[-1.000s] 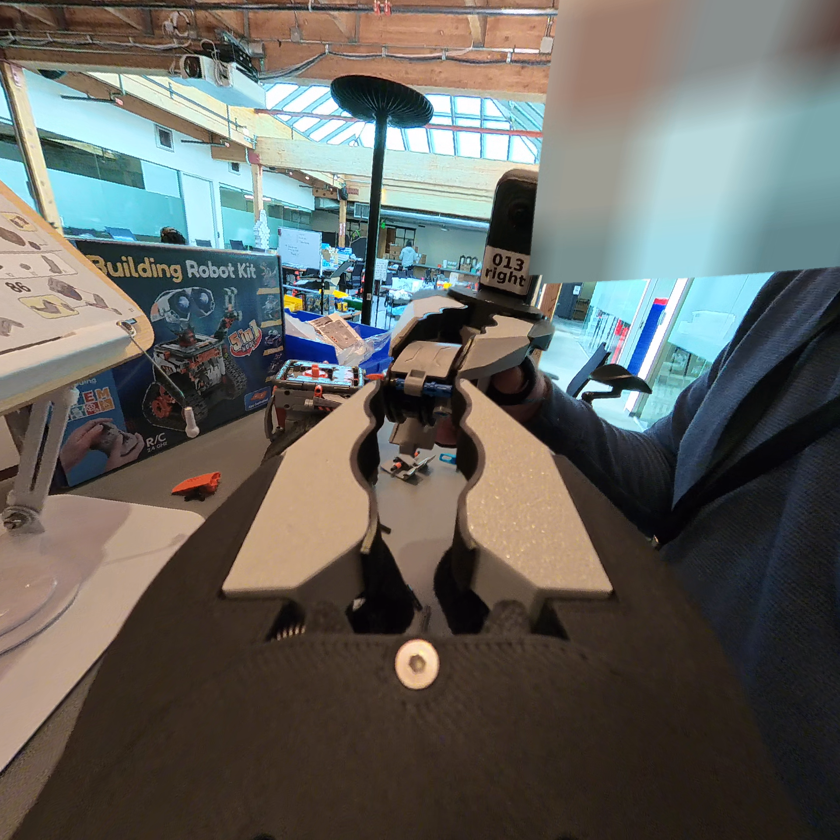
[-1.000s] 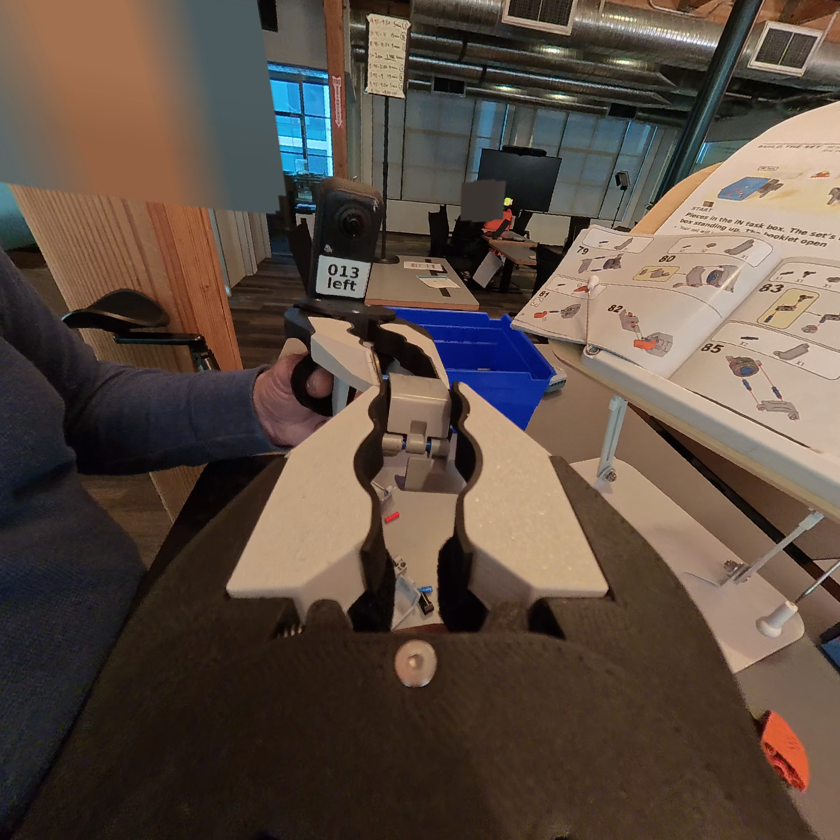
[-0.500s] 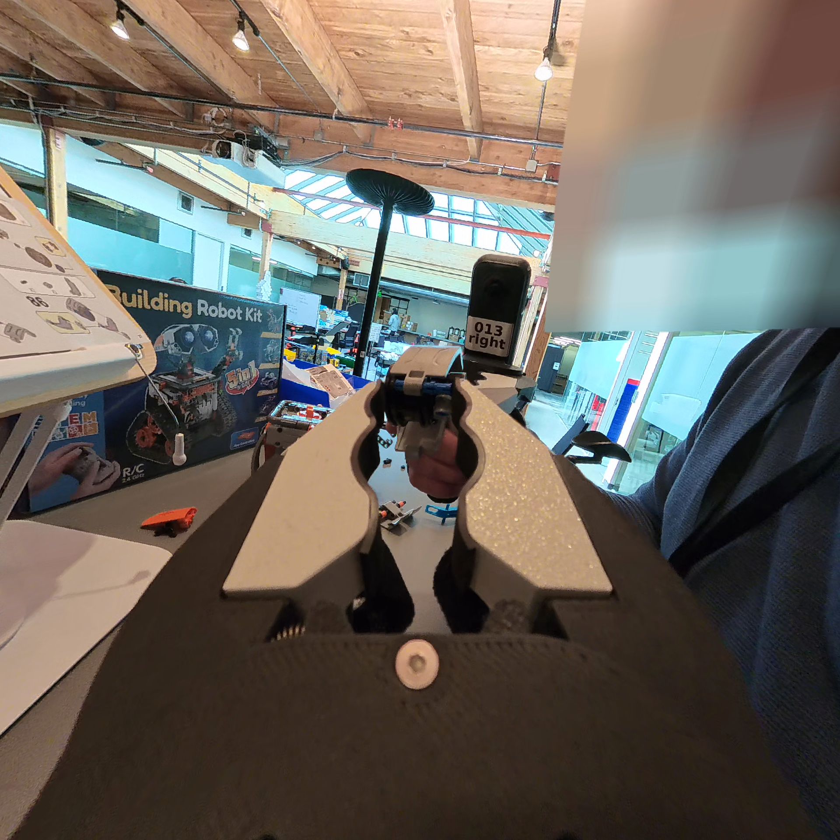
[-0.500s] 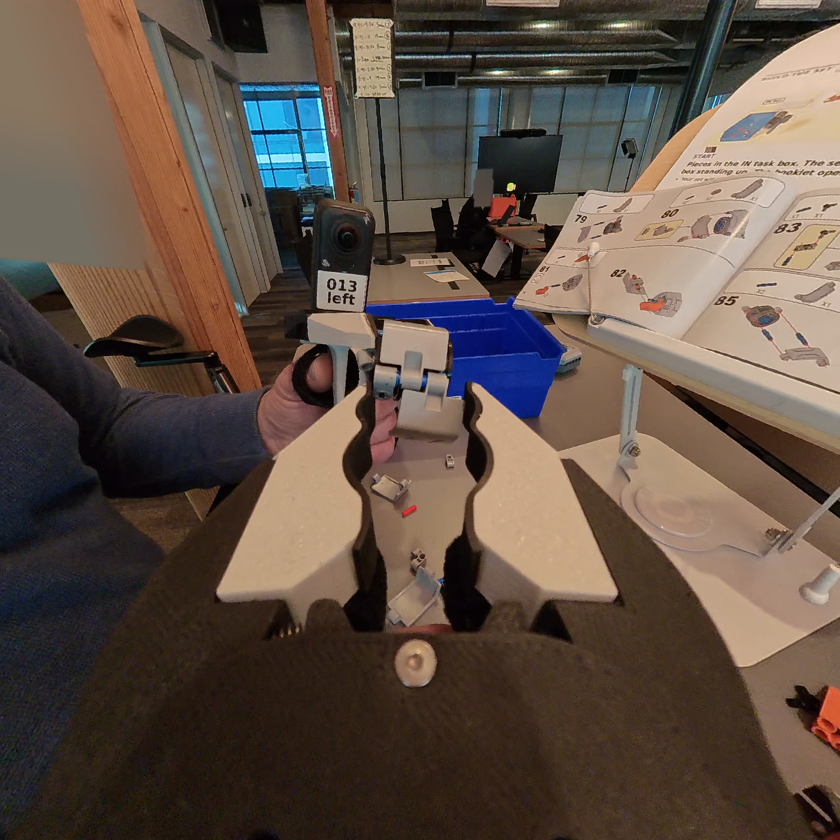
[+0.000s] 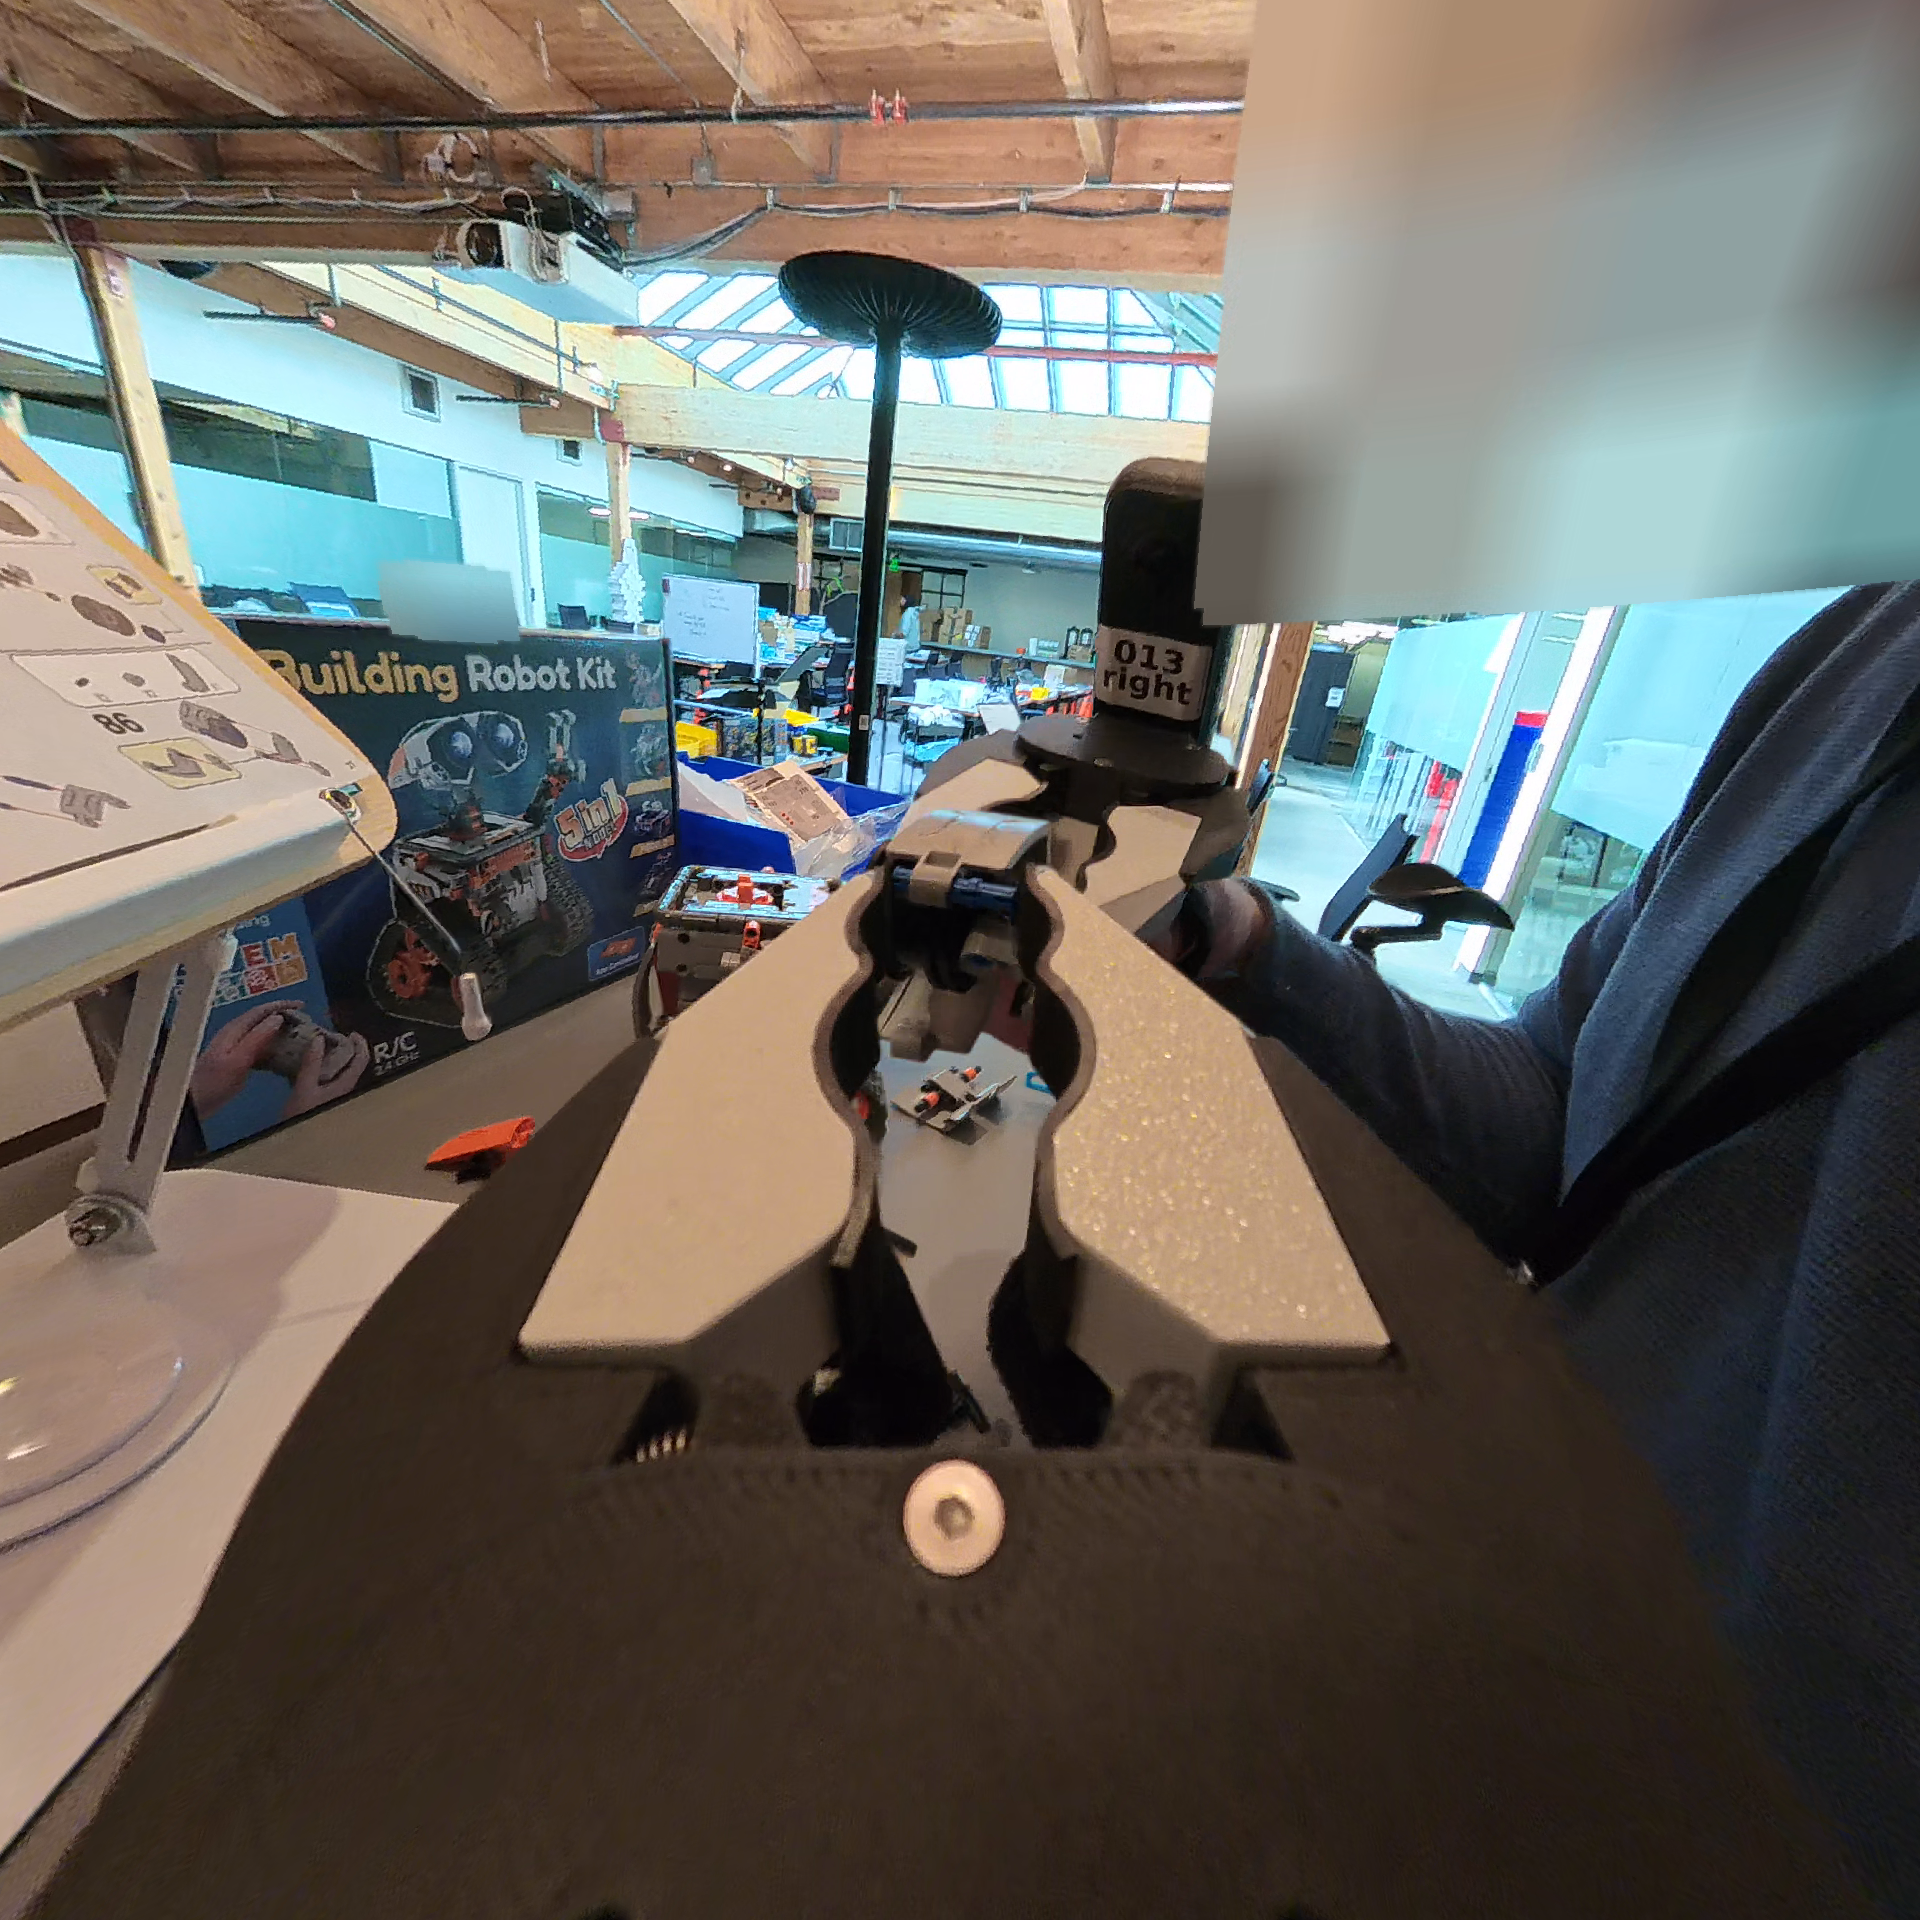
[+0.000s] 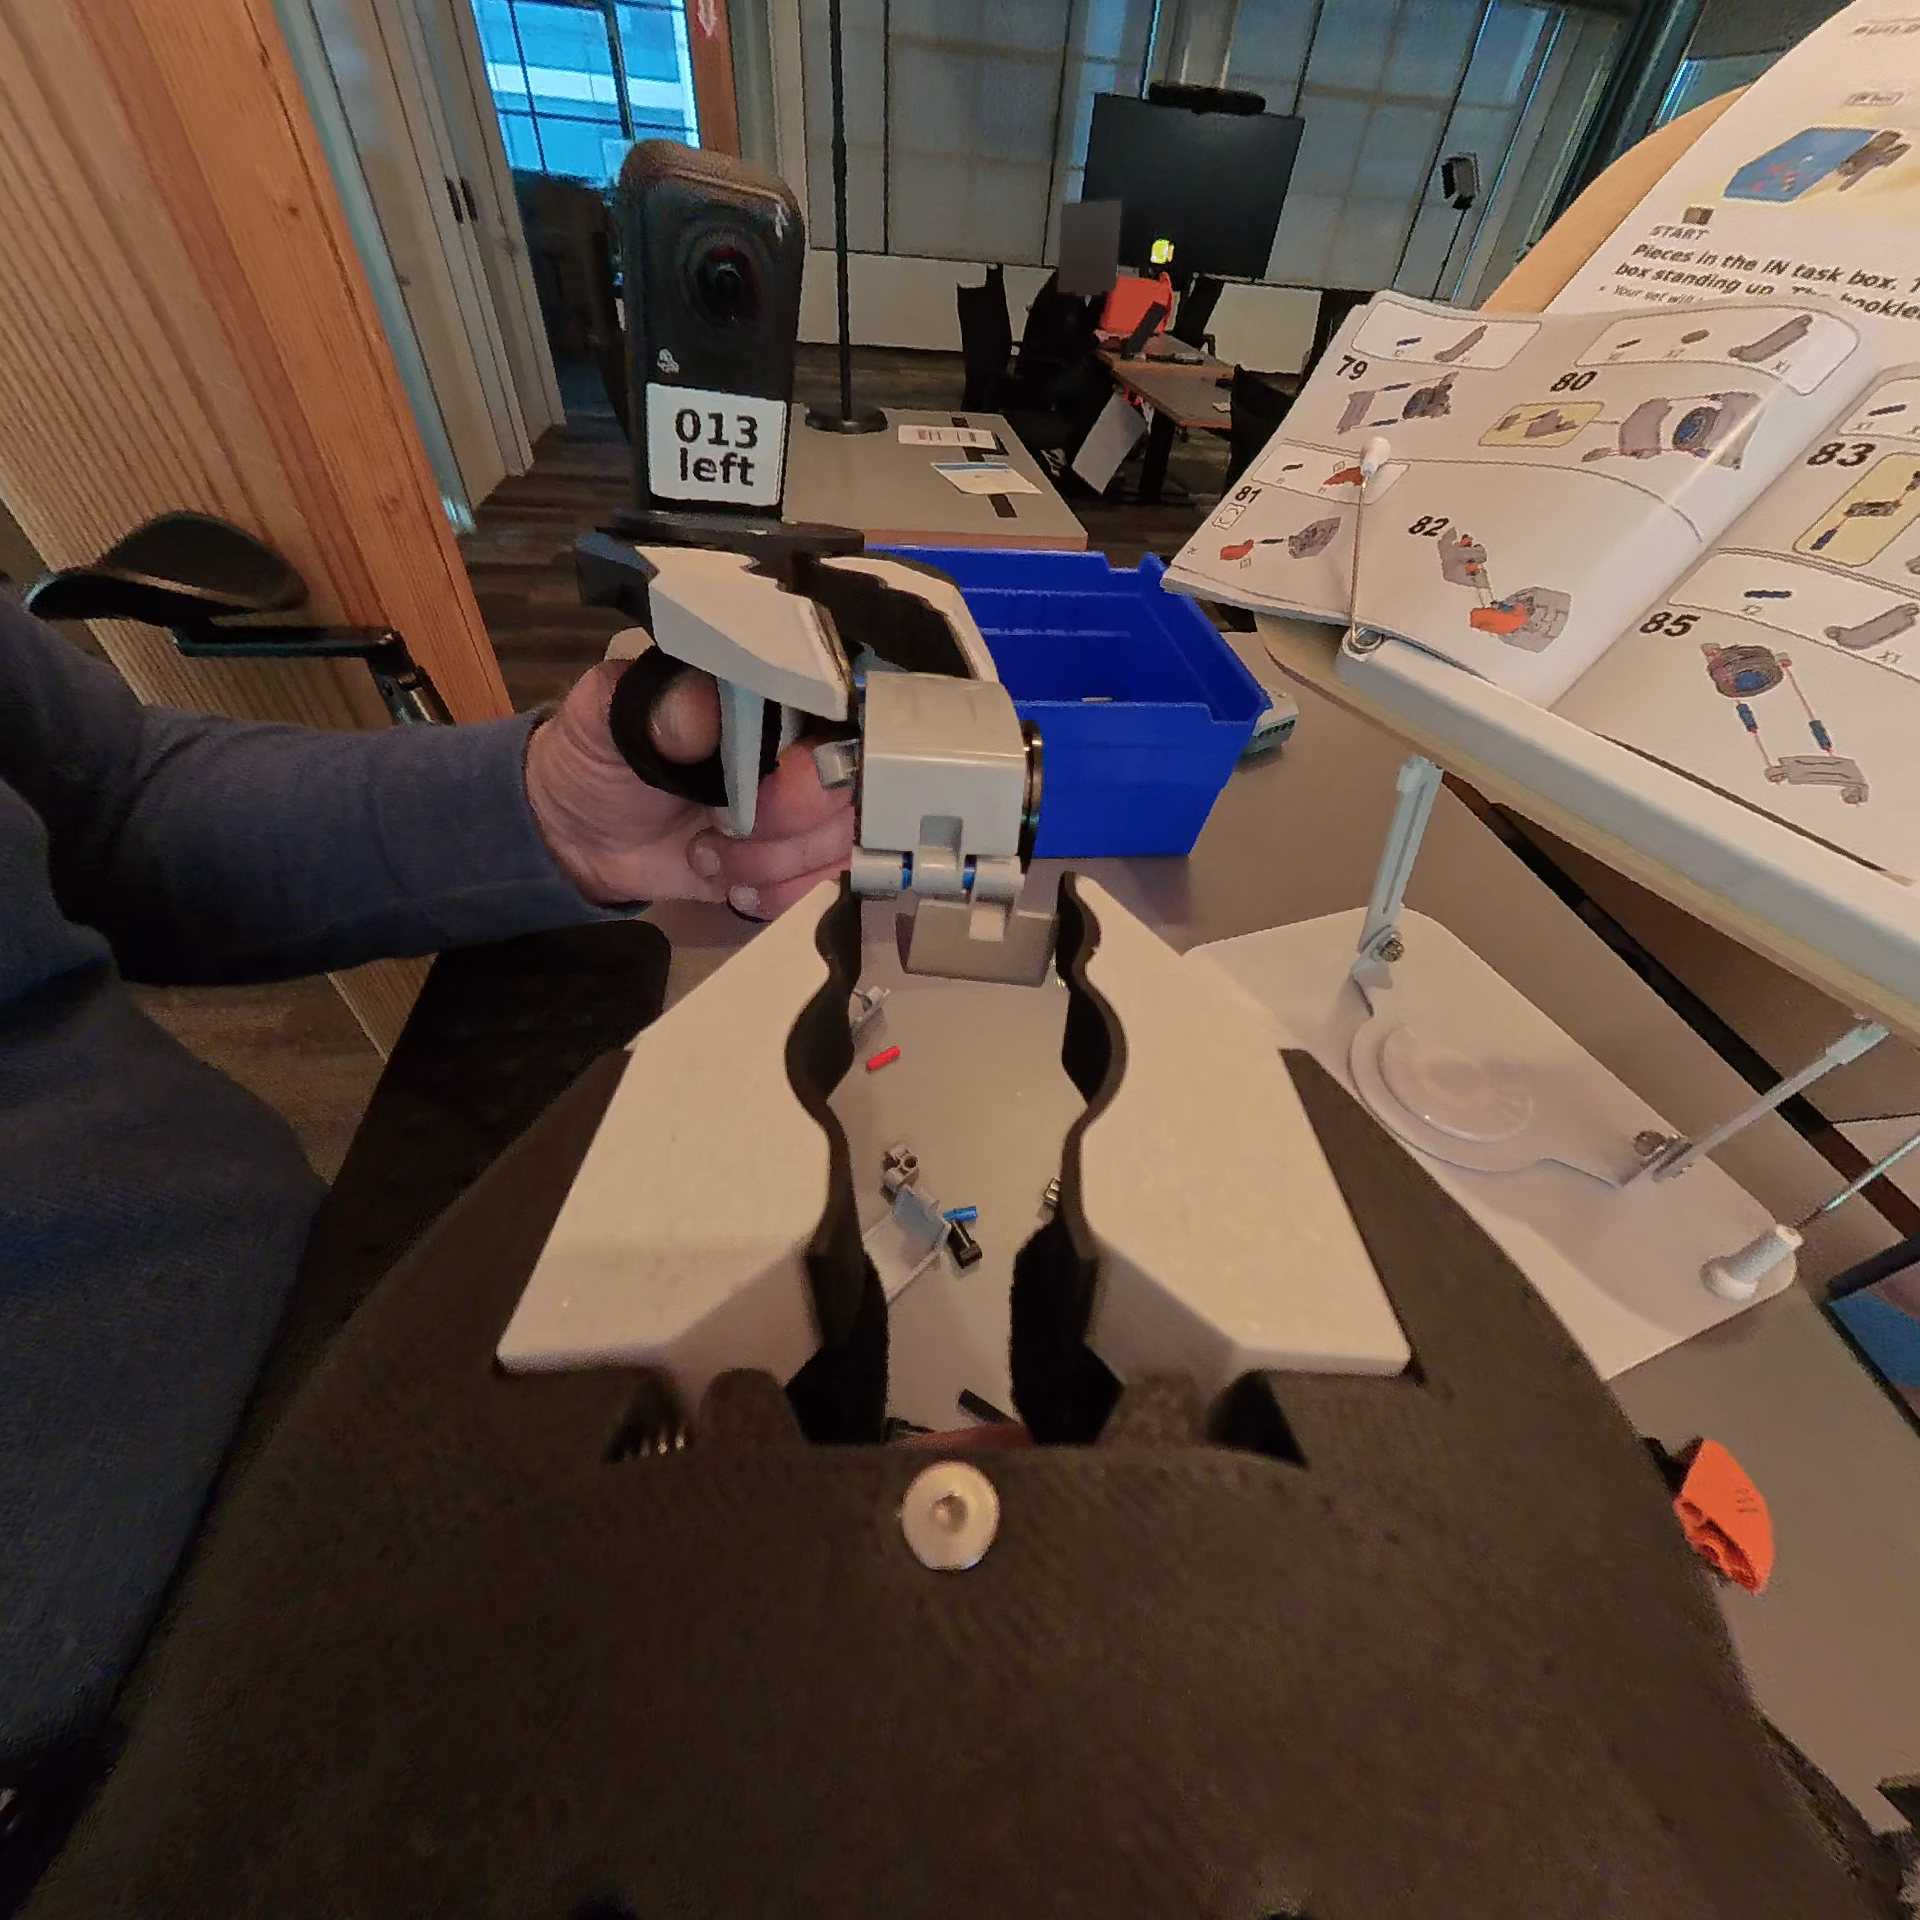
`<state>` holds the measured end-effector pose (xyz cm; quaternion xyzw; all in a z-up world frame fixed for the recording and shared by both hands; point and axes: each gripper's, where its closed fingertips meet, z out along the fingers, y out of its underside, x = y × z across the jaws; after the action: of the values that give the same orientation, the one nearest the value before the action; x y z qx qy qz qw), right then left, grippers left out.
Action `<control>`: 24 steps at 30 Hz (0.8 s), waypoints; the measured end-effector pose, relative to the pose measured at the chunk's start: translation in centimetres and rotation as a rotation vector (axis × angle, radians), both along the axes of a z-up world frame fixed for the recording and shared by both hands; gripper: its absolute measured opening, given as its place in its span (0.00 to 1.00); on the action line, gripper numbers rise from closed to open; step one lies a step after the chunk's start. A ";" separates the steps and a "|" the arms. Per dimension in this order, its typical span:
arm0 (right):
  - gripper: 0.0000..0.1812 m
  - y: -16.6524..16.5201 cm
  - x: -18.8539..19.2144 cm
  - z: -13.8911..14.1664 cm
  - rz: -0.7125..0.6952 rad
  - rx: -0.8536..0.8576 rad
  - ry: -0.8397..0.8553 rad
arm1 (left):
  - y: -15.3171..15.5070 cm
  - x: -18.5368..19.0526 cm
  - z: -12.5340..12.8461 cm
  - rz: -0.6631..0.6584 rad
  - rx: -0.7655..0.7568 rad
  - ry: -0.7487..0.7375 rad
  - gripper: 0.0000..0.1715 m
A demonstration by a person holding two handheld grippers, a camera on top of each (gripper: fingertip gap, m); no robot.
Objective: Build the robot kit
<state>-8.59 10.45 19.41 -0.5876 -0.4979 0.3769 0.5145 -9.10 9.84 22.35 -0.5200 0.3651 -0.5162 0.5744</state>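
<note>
My left gripper (image 5: pixel 951 894) is shut on a small grey brick assembly with blue pins (image 5: pixel 966 836) and holds it above the table. In the right wrist view its fingers (image 6: pixel 748 634) grip the upper grey block of that assembly (image 6: pixel 940 779). My right gripper (image 6: pixel 956 899) is open. The assembly's hinged lower part (image 6: pixel 977 935) hangs between its fingertips, and no clamping shows. The right gripper's fingers (image 5: pixel 1143 862) show just behind the assembly in the left wrist view.
An open instruction booklet (image 6: pixel 1558 499) rests on a white stand (image 6: pixel 1455 1091) beside me. A blue bin (image 6: pixel 1122 707), a kit box (image 5: pixel 468 831) and a part-built model (image 5: pixel 738 914) stand at the back. Loose small pieces (image 6: pixel 914 1205) and an orange piece (image 5: pixel 483 1141) lie on the grey table. Left and right tips are no more than a few centimetres apart.
One second ago my right gripper was shut on the assembly. It opened and drew back. Now it is close again, still open, with the assembly's lower part between its tips.
</note>
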 end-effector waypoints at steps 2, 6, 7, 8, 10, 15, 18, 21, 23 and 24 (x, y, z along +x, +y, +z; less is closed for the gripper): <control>0.20 -0.1 -0.1 0.1 0.005 -0.003 0.008 | 0.0 -0.1 0.0 0.007 0.013 0.009 0.12; 0.20 0.0 0.0 -0.2 0.003 -0.005 -0.004 | 0.1 -0.1 -0.1 0.012 0.011 0.019 0.12; 0.20 0.0 0.0 -0.2 0.002 -0.003 -0.009 | 0.1 -0.1 0.0 0.012 0.011 0.017 0.12; 0.20 0.1 0.0 -0.3 -0.004 0.004 -0.015 | 0.1 -0.1 0.0 0.016 0.012 0.019 0.12; 0.20 0.3 0.0 -0.2 -0.013 0.001 -0.007 | 0.2 -0.2 0.1 0.017 0.007 0.014 0.14; 0.20 0.6 0.5 0.3 -0.030 -0.003 0.027 | 0.4 -0.4 0.0 0.025 -0.002 0.016 0.18; 0.20 0.8 0.5 0.3 -0.033 -0.006 0.033 | 0.4 -0.4 -0.1 0.029 0.004 0.030 0.19; 0.20 0.8 0.6 0.5 -0.036 -0.013 0.049 | 0.4 -0.3 -0.4 0.034 0.004 0.047 0.19; 0.20 0.9 0.6 0.6 -0.038 -0.013 0.059 | 0.5 -0.3 -0.4 0.035 -0.002 0.042 0.19; 0.20 0.9 0.6 0.7 -0.037 -0.017 0.064 | 0.5 -0.3 -0.4 0.036 -0.004 0.042 0.19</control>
<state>-7.96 11.37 20.12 -0.5885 -0.4671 0.3902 0.5322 -9.45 10.38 21.93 -0.5382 0.3666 -0.4955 0.5748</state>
